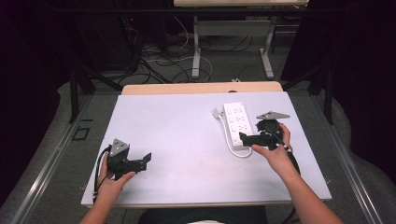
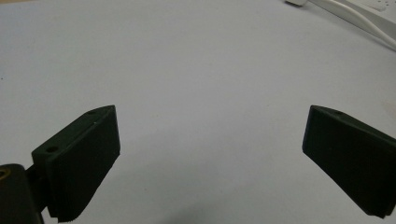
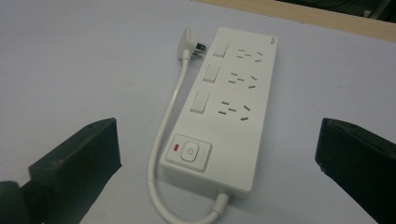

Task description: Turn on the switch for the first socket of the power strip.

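Two grippers on the table (image 1: 177, 140), one per hand. Right gripper (image 3: 217, 154) has its jaws spread wide, nothing between the pads; straight ahead of it, just past the jaw tips, lies a white power strip (image 3: 229, 107) flat on the table, long axis running away from the gripper. Nearest end of the strip carries a power button (image 3: 188, 153) with a small red mark beside it; three rocker switches and three socket groups further out. The strip's white cable (image 3: 163, 140) leaves the near end, loops round and runs up along the strip's left side as that gripper sees it, ending in a plug (image 3: 192, 42) lying beside the far end. That cable loop sits between the left-hand jaw and the strip body. From above, the right gripper (image 1: 250, 138) sits right at the strip's near end; can't tell if it's touching.

Left gripper (image 2: 210, 140) also spread wide, holding nothing, bare tabletop ahead of it. Strip is well apart from it, off to its far right.
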Demonstrator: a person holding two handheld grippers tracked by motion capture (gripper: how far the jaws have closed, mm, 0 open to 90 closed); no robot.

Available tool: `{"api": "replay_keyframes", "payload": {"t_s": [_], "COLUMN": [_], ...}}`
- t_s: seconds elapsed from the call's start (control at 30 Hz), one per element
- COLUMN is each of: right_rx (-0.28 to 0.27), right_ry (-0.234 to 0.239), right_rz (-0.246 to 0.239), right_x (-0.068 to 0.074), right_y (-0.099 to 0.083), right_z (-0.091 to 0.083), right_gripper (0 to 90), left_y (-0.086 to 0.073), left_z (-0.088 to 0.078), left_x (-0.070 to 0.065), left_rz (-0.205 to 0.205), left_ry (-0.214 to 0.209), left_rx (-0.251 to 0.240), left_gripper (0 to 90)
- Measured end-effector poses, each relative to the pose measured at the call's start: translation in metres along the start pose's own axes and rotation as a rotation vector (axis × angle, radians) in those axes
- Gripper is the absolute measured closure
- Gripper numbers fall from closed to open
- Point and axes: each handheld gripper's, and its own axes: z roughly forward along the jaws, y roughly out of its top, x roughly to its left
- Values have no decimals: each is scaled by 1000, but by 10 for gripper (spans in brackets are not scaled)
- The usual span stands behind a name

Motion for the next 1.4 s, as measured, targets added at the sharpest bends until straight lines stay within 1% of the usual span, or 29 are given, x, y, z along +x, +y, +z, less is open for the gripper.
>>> {"api": "replay_keyframes", "payload": {"t_s": [0.17, 0.23, 0.37, 0.4, 0.43, 0.47, 0.73, 0.97, 1.07, 1.13, 1.2, 1.27, 1.3, 1.4], "right_rx": [14, 14, 23, 23, 26, 29, 46, 62, 68, 73, 84, 94, 94, 98], "right_ry": [-1, -1, 3, 3, 6, 7, -10, -15, -24, -32, -44, -61, -71, -68], "right_rz": [8, 3, 13, 17, 9, 16, 12, 24, 30, 32, 43, 41, 42, 52], "right_x": [2, 1, 1, 1, 1, 1, 2, 2, 1, 0, 0, 1, 1, 1], "right_y": [7, 10, 16, 16, 17, 19, 27, 30, 32, 34, 36, 38, 39, 41], "right_z": [4, 5, 9, 9, 10, 12, 19, 26, 29, 30, 31, 32, 32, 34], "right_gripper": [0, 0, 0, 1, 1, 1, 1, 3, 25, 55, 95, 158, 157, 161], "left_y": [0, 0, -1, -1, -1, -1, -1, -1, -1, -1, -1, -1, -1, -1], "left_z": [0, 0, 0, 0, 0, 0, 1, 1, 1, 1, 1, 2, 2, 2], "left_x": [1, 1, 1, 1, 1, 1, 1, 1, 2, 2, 1, 1, 1, 2], "left_rz": [-3, -2, -4, 1, -5, -6, -4, -5, -3, -3, -3, -1, -2, -1], "left_ry": [3, 5, 8, 10, 9, 9, 7, 8, 8, 8, 8, 7, 8, 7], "left_rx": [8, 9, 3, 4, 4, 6, 10, 9, 12, 12, 11, 13, 13, 12], "left_gripper": [45, 48, 50, 50, 50, 51, 53, 54, 54, 54, 55, 55, 55, 55]}}
